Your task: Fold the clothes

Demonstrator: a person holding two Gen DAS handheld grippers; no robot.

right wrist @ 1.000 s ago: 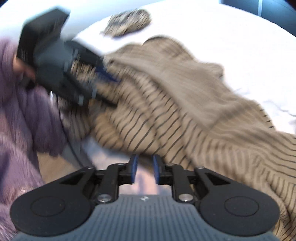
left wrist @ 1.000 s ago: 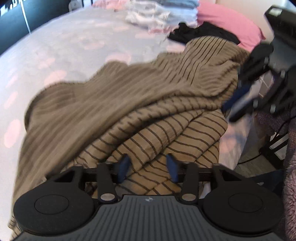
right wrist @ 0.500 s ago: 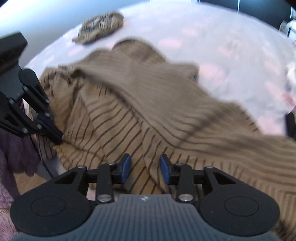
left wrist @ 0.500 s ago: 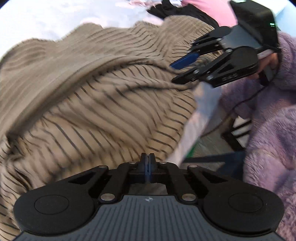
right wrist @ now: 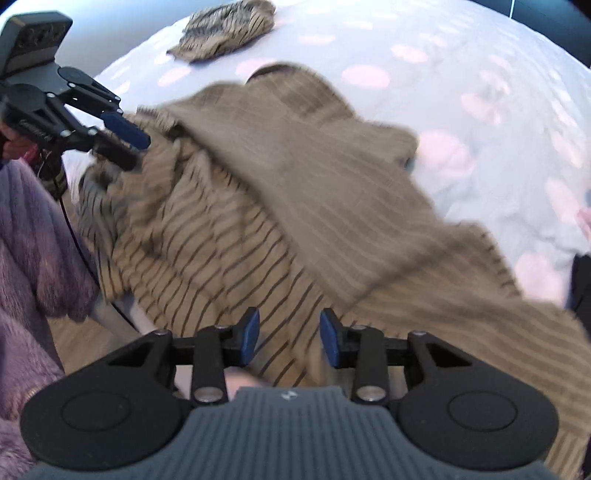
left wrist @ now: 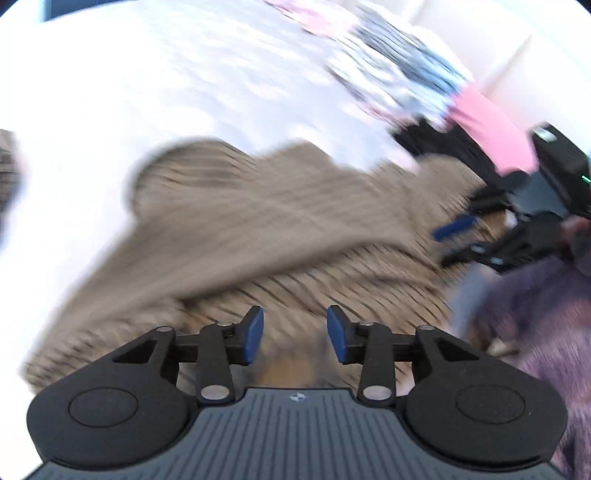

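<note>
A tan sweater (left wrist: 258, 229) with thin dark stripes lies crumpled on the bed, one flap folded over the rest (right wrist: 295, 184). My left gripper (left wrist: 295, 334) hovers over its near edge with its jaws opening; no cloth is pinched between the blue pads. From the right wrist view the left gripper (right wrist: 140, 153) sits at the sweater's left edge. My right gripper (right wrist: 290, 336) is open above the striped cloth, which shows in the gap below the pads. In the left wrist view the right gripper (left wrist: 439, 249) is open over the sweater's right side.
The bed sheet (right wrist: 480, 74) is white with pink spots. A second folded striped garment (right wrist: 225, 29) lies at its far end. A pile of folded clothes (left wrist: 399, 74), a pink item (left wrist: 487, 125) and a black garment (left wrist: 443, 144) lie beyond. Purple fluffy sleeves (right wrist: 33, 229) flank the bed's edge.
The left gripper, shut half a second ago, has opened and swung up so more of the bed shows. The right gripper opened wider early on and shifted over the sweater.
</note>
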